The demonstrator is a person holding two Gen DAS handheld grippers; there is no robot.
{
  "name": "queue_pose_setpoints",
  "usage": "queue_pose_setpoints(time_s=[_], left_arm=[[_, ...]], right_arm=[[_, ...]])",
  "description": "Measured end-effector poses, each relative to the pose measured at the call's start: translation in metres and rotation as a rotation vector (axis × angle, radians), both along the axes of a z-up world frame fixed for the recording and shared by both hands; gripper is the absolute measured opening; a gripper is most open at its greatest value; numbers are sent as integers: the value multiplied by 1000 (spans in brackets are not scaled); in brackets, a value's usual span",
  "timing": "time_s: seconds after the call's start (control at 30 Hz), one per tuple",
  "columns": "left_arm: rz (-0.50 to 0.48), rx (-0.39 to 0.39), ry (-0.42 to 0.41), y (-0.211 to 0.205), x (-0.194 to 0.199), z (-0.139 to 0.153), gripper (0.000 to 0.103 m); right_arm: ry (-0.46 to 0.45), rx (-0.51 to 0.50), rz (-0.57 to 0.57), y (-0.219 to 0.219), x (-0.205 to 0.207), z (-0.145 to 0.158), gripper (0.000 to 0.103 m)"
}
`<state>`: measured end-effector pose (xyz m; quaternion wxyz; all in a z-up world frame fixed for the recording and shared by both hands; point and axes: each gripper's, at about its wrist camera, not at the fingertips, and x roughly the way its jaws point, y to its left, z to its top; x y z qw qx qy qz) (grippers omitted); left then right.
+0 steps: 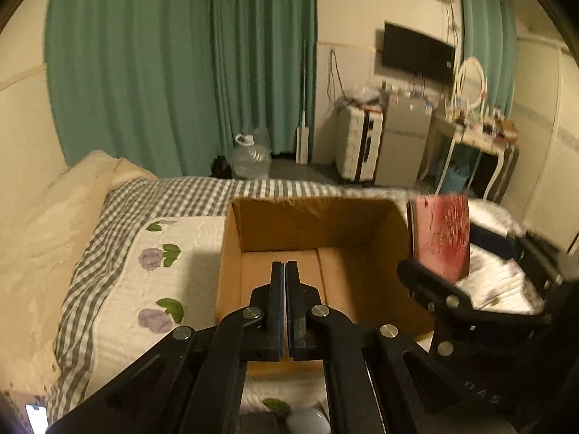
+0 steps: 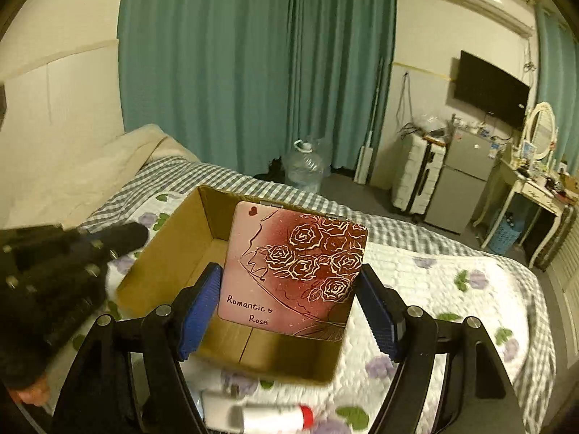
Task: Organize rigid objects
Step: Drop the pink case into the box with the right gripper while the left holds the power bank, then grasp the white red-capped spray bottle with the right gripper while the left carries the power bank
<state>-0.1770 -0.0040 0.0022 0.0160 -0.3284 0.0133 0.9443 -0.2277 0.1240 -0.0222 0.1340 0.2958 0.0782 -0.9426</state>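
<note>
An open cardboard box [image 1: 307,228] [image 2: 173,253] stands on the bed. My left gripper [image 1: 284,271] is shut and empty, its tips over the near side of the box. It shows at the left of the right wrist view [image 2: 119,237]. My right gripper [image 2: 289,293] is shut on a pink and red square case [image 2: 293,271] marked "Romantic Rose" with rose drawings, held upright above the box. The case also shows in the left wrist view [image 1: 441,235], at the box's right edge.
The bed has a white floral quilt [image 2: 434,282] and a grey checked sheet [image 1: 108,224]. A white tube with a red cap [image 2: 275,416] lies near the front. A white rounded object [image 1: 307,421] lies below my left gripper. Beyond are a water jug [image 2: 304,166], suitcase, fridge and dressing table.
</note>
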Motion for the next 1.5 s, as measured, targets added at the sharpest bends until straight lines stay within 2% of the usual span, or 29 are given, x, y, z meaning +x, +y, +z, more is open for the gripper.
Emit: queue_pose_setpoints(time_s=[0.13, 0.23, 0.3, 0.33, 0.37, 0.4, 0.43, 0.47, 0.57, 0.63, 0.77, 0.9, 1.1, 1.2, 1.5], left_arm=[[23, -9, -40, -5, -20, -26, 2], [26, -37, -63, -9, -27, -48, 3], [24, -30, -69, -11, -27, -53, 6], [25, -27, -73, -13, -25, -55, 9], [28, -27, -75, -15, -25, -54, 21], [38, -29, -74, -17, -21, -53, 41], [15, -2, -68, -18, -18, -50, 43], [9, 13, -66, -18, -14, -46, 53], [26, -4, -38, -18, 7, -34, 58], [6, -27, -14, -17, 26, -25, 59], [10, -31, -17, -21, 57, -20, 62], [20, -53, -67, -25, 85, -38, 62], [49, -29, -215, -28, 104, -98, 62], [51, -26, -254, -21, 107, -118, 62], [48, 9, -336, -14, 96, -151, 62]], right_arm=[[-53, 28, 26, -6, -28, -21, 74], [-59, 24, 35, -8, -32, -38, 75], [-57, 12, 32, -5, -33, -43, 79], [-55, 10, 33, -3, -35, -44, 85], [-44, 11, 26, -1, -31, -43, 88], [-32, 18, 14, 1, -27, -39, 89], [-25, 25, 4, 5, -24, -35, 90], [-19, 25, -4, 7, -21, -32, 91], [-7, 22, -39, 21, -8, -17, 93], [12, 23, -65, 29, 9, -4, 94], [37, -4, -91, 45, 41, 15, 100], [24, -30, -100, 53, 76, 18, 103], [-63, -7, -84, 46, 109, -27, 103], [-119, 11, -86, 42, 110, -56, 103], [-193, 10, -73, 40, 101, -95, 103]])
